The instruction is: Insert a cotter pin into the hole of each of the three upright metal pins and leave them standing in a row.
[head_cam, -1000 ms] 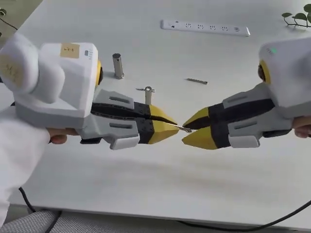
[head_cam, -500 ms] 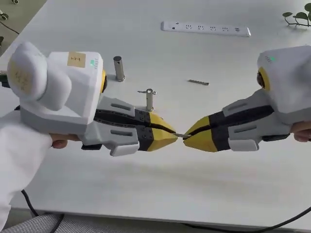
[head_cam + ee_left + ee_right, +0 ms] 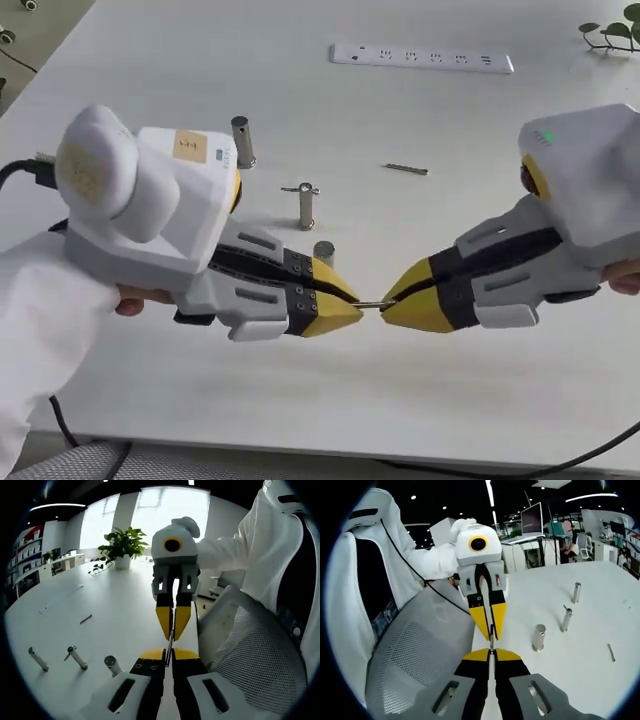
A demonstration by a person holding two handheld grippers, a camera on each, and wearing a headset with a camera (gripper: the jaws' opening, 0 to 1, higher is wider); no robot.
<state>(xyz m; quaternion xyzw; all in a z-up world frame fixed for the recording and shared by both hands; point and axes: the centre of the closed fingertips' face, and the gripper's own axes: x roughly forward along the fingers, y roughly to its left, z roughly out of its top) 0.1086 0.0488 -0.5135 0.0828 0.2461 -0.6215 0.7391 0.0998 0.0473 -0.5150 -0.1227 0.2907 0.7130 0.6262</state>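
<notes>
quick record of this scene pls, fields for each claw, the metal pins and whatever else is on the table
left claw: shut on held cotter pin, tip to tip with right claw
right claw: shut on the same pin's other end
far metal pin: upright, no cotter pin
middle metal pin: upright, inserted cotter pin through its top
near metal pin: upright, no cotter pin
loose cotter pin: lying on table
power strip: far side

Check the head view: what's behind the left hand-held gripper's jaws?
An upright metal pin: its top shows, its lower part is covered by the left hand-held gripper, shut on a cotter pin.
</notes>
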